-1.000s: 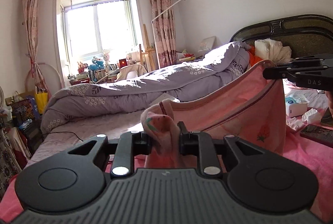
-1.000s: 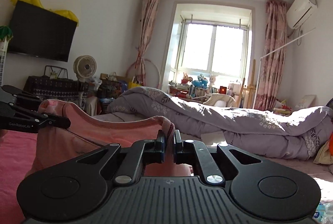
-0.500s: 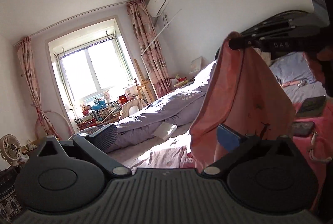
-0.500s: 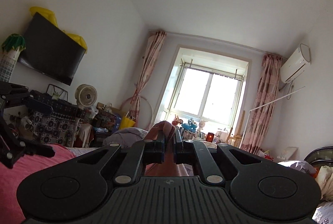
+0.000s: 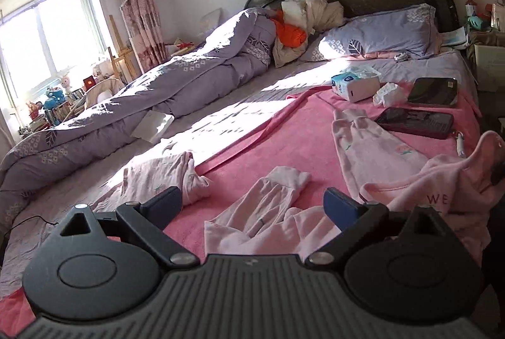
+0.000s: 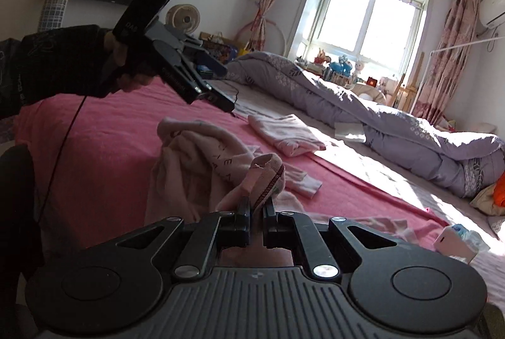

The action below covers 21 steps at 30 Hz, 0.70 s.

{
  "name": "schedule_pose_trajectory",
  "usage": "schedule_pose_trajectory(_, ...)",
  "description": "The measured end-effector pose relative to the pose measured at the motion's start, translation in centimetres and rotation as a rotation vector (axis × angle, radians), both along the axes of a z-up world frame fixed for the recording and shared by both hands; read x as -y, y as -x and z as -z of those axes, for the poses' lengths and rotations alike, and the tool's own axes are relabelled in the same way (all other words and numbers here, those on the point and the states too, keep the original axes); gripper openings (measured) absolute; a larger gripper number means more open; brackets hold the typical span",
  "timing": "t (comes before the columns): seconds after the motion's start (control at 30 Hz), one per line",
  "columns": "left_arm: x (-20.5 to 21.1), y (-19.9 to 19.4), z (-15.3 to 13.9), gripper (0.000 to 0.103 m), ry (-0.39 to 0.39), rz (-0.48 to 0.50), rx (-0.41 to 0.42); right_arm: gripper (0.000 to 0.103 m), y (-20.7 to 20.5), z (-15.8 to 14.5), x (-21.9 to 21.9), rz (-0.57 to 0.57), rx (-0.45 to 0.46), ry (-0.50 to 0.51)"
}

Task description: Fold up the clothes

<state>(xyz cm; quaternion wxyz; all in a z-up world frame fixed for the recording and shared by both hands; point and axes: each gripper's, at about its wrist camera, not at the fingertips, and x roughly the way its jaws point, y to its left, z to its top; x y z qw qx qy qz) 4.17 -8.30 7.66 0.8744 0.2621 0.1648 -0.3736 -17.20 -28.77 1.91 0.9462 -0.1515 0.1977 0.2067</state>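
Pink top (image 6: 202,156) lies crumpled on the pink blanket (image 6: 104,134) of the bed, one hem edge lifted. Right gripper (image 6: 256,213) pressed together, pinching that ribbed hem. Left gripper (image 5: 252,203) spread wide, its jaws having just been opening, nothing between them, above loose pink garments (image 5: 268,213). Folded pink piece (image 6: 287,134) near the purple duvet (image 6: 378,118). Phone (image 5: 415,122) and tissue pack (image 5: 355,85) further up the bed.

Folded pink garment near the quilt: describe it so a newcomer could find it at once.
Start at the long purple quilt rolled along the window side of the bed. Just in front of it, where the pink blanket meets the sunlit sheet, lies the folded pink garment. Unlike the crumpled pink top pinched in the right claw, it is a flat, neat stack that nothing touches.
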Motion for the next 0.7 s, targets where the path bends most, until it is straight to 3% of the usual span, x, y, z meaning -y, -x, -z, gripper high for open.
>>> schedule_pose_trajectory(0.17,6.4,-1.7,2.5,0.096,-0.169,0.218,-0.019,0.009,0.7,4.5,0.5,-0.03,-0.155,-0.095)
schedule_pose_trajectory(0.33,9.4,-0.8,5.0,0.094,-0.33,0.413,-0.107,0.009,0.2,4.6,2.1,-0.047,-0.186,-0.19)
schedule_pose_trajectory(0.47,10.7,-1.5,6.7,0.094,-0.366,0.429,-0.229,0.009,0.4,4.2,3.5,-0.072,-0.197,-0.238)
schedule_pose_trajectory(0.6,10.3,-3.0,7.3,0.095,-0.306,0.351,-0.352,0.009,0.5,4.2,4.4,-0.08,-0.213,-0.302)
schedule_pose_trajectory(0.7,9.9,-3.4,6.5,0.095,-0.305,0.348,-0.334,0.009,0.6,4.2,4.8,-0.081,-0.224,-0.332)
